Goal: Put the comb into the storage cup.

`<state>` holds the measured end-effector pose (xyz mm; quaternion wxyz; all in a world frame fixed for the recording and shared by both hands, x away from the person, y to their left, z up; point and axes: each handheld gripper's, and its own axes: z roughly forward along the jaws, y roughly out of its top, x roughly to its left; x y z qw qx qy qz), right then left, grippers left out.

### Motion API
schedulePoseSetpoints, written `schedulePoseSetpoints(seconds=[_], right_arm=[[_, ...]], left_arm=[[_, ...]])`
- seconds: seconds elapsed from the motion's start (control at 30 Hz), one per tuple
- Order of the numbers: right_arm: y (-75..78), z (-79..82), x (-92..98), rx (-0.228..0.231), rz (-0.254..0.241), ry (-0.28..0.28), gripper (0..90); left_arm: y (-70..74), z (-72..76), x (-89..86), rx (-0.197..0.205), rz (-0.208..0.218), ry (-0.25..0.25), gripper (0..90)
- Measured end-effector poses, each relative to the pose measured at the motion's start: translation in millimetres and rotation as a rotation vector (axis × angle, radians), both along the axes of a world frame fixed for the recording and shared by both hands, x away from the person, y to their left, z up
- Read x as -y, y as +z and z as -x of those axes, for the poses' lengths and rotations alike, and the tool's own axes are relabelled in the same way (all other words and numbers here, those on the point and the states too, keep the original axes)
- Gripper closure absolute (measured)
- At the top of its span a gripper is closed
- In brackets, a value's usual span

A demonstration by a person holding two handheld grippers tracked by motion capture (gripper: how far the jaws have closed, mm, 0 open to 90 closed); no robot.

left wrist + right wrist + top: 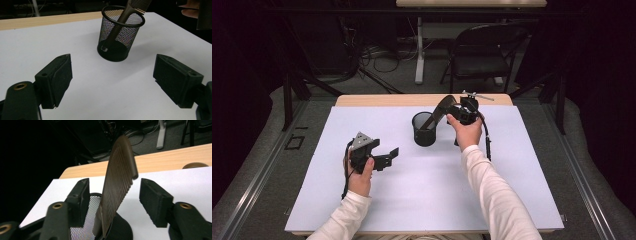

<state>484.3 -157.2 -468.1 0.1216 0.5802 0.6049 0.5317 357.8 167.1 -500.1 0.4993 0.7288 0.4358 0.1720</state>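
Two grippers over my white sheet, one comb standing in the mesh cup.

My right gripper (113,200) sits just above the cup (425,130) near the far middle of the table (362,100); its jaws stand apart on either side of the comb (118,185), and I see a gap between each pad and the comb, so nothing is clamped. That comb leans in the cup, handle end down at the bottom, toothed end tilted up toward my right hand (468,134). My left gripper (112,80) rests well apart from the cup, on the near left of the sheet (422,195), jaws spread wide with only bare sheet between them, pointed at the cup.
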Motion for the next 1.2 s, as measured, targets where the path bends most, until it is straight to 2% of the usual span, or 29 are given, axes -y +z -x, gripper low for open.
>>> schedulePoseSetpoints(seconds=[0.2, 0.5, 0.63, 0.87, 1.0, 1.2], right_arm=[[-2.8, 2.2, -0.3, -0.016, 0.035, 0.026, 38.4], [-4.1, 9.8, 1.4, -0.008, 0.041, 0.03, 38.2], [-3.5, 13.7, 1.8, -0.005, 0.072, 0.048, 39.3], [-2.3, 18.8, 0.2, 0.032, 0.137, 0.061, 39.9], [-1.2, 21.4, 0.2, 0.017, 0.18, 0.054, 39.6], [-1.7, 24.2, 0.9, 0.022, 0.189, 0.054, 38.8]], left_arm=[[-0.8, -1.3, -0.4, -0.007, 0.0, 0.006, 15.8], [-1.2, -3.0, 0.4, -0.005, 0.008, 0.005, 15.8], [-1.9, -3.8, 1.3, -0.008, 0.008, 0.003, 15.8], [-1.6, -3.8, 3.2, -0.005, 0.009, -0.002, 15.8], [-1.9, -3.9, 3.5, -0.006, 0.006, -0.004, 15.8], [-1.3, -3.5, 2.4, -0.004, 0.008, -0.006, 15.8]])
